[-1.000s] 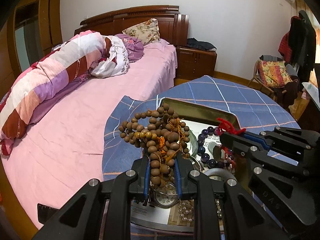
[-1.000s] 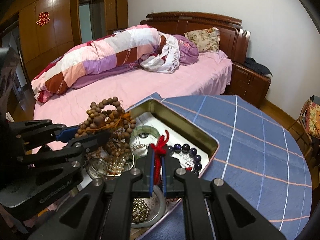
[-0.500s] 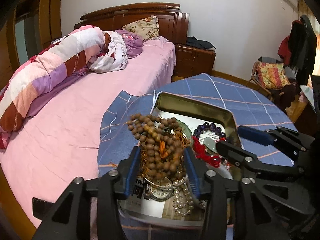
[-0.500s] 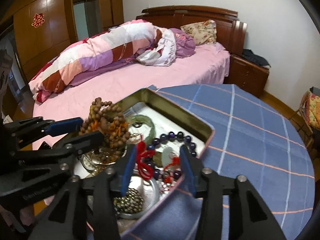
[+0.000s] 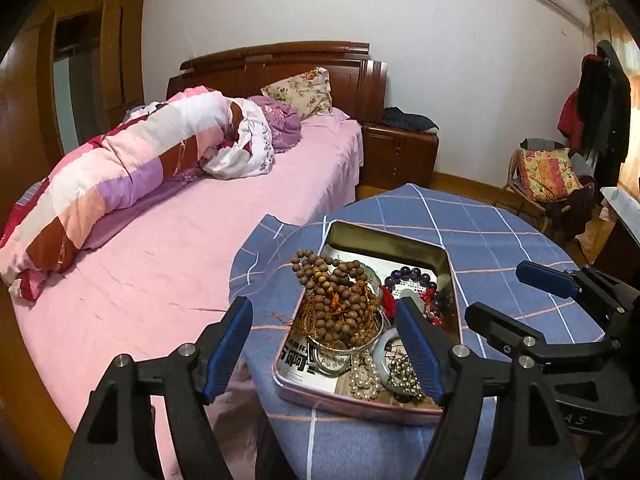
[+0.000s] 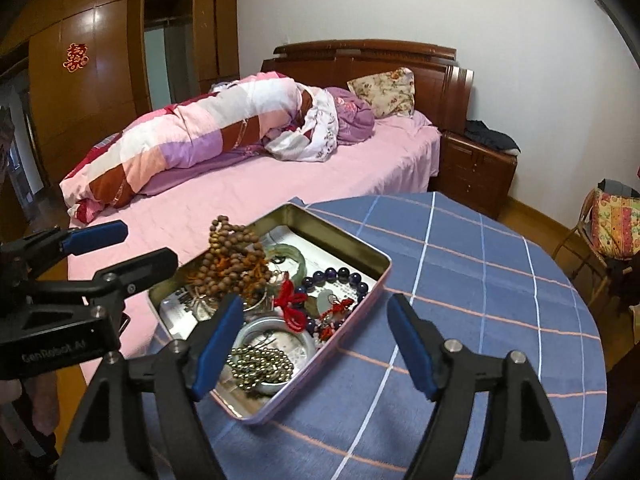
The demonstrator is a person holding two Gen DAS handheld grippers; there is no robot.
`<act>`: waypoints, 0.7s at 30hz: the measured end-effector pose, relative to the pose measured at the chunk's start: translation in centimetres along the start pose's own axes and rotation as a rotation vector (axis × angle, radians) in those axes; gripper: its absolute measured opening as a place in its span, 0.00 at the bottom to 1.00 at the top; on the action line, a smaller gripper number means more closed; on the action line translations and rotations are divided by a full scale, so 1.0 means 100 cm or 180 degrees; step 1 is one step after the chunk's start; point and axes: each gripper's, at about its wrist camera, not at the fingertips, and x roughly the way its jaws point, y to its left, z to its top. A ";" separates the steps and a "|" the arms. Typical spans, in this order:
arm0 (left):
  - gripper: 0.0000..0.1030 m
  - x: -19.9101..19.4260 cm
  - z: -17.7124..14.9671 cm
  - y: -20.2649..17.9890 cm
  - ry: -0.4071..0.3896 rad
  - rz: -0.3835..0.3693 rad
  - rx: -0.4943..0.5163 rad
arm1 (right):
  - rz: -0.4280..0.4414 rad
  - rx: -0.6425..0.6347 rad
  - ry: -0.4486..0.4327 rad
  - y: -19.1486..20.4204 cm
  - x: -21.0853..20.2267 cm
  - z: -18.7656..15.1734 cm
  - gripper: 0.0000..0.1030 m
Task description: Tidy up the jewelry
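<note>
The tin tray (image 5: 450,276) sits near the edge of the round table under its blue checked cloth (image 6: 480,280), and it is full — the brown wooden bead strand (image 5: 338,300) is heaped at the bed-side end, mounded above the rim, with the purple bead bracelet (image 6: 340,274) and the red knotted cord (image 6: 290,300) beside it toward the middle. A string of pearls (image 5: 364,376) and a clump of small metal beads (image 6: 260,364) lie at the near end.

Both tools hang over the near end of the tray with nothing in them. The left gripper (image 5: 326,344) has its jaws opening, wide now, the bead heap seen between the blue pads but untouched. The right gripper (image 6: 316,344) is opening too, its pads clear of the cord below.

This reads as the release step: pieces dropped in the tin, hands free. What comes next is probably a fresh pick or a tidy-up — and that tall bead pile looks likely to spill, so a gentle press or regrip low on the strand seems wise.
</note>
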 end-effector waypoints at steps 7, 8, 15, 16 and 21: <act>0.72 -0.008 -0.002 0.000 -0.0047 0.0008 0.0012 | -0.0011 0.0010 -0.0061 0.001 -0.005 0.000 0.75; 0.72 -0.008 -0.002 0.000 -0.0047 0.0013 0.0008 | -0.0014 0.0012 -0.0066 0.002 -0.006 -0.002 0.75; 0.72 -0.009 -0.004 -0.002 -0.0054 0.0015 0.0008 | -0.0007 0.0018 -0.0073 0.001 -0.007 -0.003 0.75; 0.72 -0.009 -0.004 -0.002 -0.0053 0.0015 0.0007 | -0.0011 0.0018 -0.0070 0.001 -0.007 -0.003 0.75; 0.72 -0.010 -0.004 -0.002 -0.0049 0.0005 0.0010 | -0.0012 0.0018 -0.0073 0.001 -0.007 -0.003 0.75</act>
